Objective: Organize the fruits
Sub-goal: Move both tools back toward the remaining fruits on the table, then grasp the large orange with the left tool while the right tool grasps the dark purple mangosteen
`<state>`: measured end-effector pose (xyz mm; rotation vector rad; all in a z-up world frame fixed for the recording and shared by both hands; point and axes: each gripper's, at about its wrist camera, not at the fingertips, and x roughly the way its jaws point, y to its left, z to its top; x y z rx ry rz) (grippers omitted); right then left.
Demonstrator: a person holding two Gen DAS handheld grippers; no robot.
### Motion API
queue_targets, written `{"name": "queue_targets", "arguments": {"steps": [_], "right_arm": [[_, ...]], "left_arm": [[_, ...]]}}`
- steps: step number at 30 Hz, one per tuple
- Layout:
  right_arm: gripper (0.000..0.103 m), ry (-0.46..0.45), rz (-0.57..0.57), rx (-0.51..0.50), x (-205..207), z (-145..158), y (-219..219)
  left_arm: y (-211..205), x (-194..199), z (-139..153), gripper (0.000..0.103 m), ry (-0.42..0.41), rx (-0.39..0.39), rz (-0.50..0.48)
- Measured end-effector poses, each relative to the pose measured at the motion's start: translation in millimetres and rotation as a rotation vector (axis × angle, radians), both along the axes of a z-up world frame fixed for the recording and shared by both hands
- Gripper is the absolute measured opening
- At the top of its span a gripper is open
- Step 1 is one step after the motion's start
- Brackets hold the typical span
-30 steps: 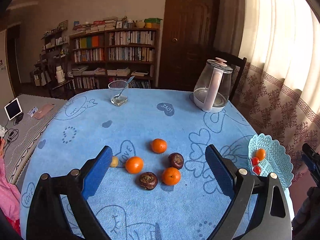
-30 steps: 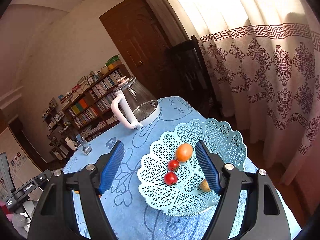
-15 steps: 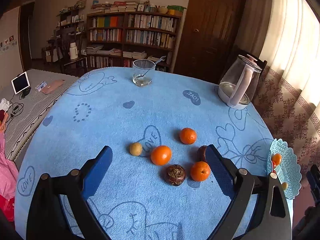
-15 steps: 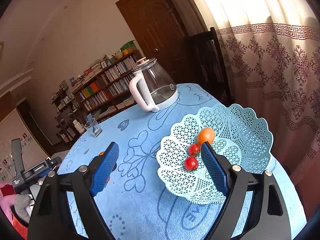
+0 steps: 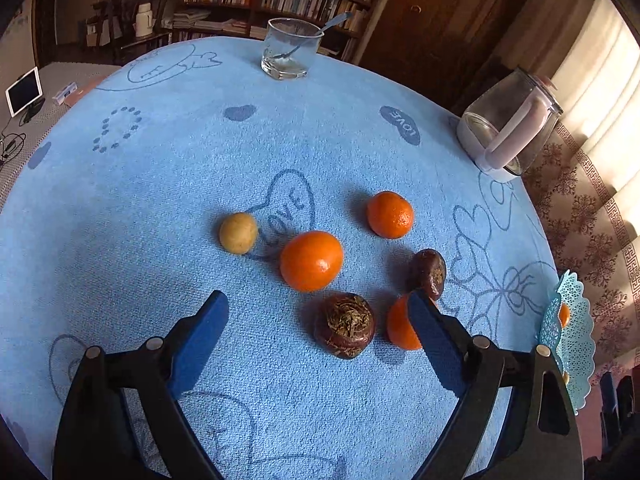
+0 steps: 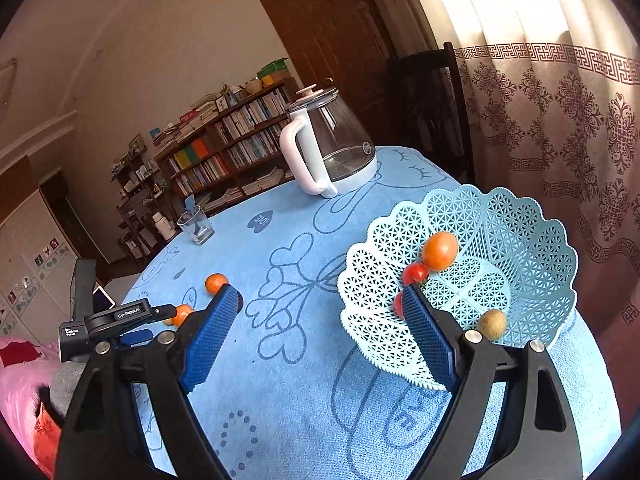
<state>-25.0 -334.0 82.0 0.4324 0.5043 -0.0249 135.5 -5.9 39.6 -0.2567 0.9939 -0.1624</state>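
In the left wrist view my left gripper (image 5: 318,316) is open and empty, low over the blue tablecloth. Ahead of it lie three oranges (image 5: 311,260), two dark brown round fruits (image 5: 345,325) and a small yellow fruit (image 5: 238,233). One orange (image 5: 400,330) is partly hidden behind the right finger. In the right wrist view my right gripper (image 6: 320,312) is open and empty, beside the light blue lattice basket (image 6: 520,240). The basket holds an orange fruit (image 6: 440,250), two red tomatoes (image 6: 414,273) and a small yellow fruit (image 6: 492,323).
A glass kettle with a white handle (image 5: 508,128) stands at the far right of the table. A drinking glass with a spoon (image 5: 290,50) stands at the far edge. The basket edge (image 5: 570,340) shows at the table's right rim. A chair, curtain and bookshelves surround the table.
My left gripper has moved forward and down toward the fruit group, which now looks much larger. My right gripper has drawn back and left from the basket, which now sits at its right finger.
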Motion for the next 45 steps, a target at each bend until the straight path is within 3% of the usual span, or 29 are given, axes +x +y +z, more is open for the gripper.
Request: {"name": "queue_targets", "arguments": {"steps": [4, 11, 14, 20, 29, 38, 45], "right_arm": [[0.085, 0.01, 0.007, -0.003, 3, -3, 1], [0.085, 0.027, 0.019, -0.007, 7, -9, 4], [0.085, 0.035, 0.022, -0.006, 9, -11, 4], [0.085, 0.051, 0.034, -0.014, 12, -17, 10], [0.085, 0.071, 0.063, -0.035, 16, -23, 20], [0.085, 0.091, 0.09, -0.042, 23, -23, 35], [0.085, 0.119, 0.181, -0.059, 44, -18, 66]], "left_arm": [[0, 15, -9, 0.086, 0.031, -0.011, 0.015], [2, 34, -22, 0.067, 0.07, -0.052, 0.05], [-2, 36, -23, 0.064, 0.057, -0.039, 0.053], [-3, 37, -25, 0.041, 0.043, -0.018, 0.056], [16, 23, -20, 0.041, 0.022, -0.072, 0.068], [34, -9, 8, 0.041, -0.058, -0.111, 0.057], [42, -29, 28, 0.041, -0.115, -0.166, 0.027]]}}
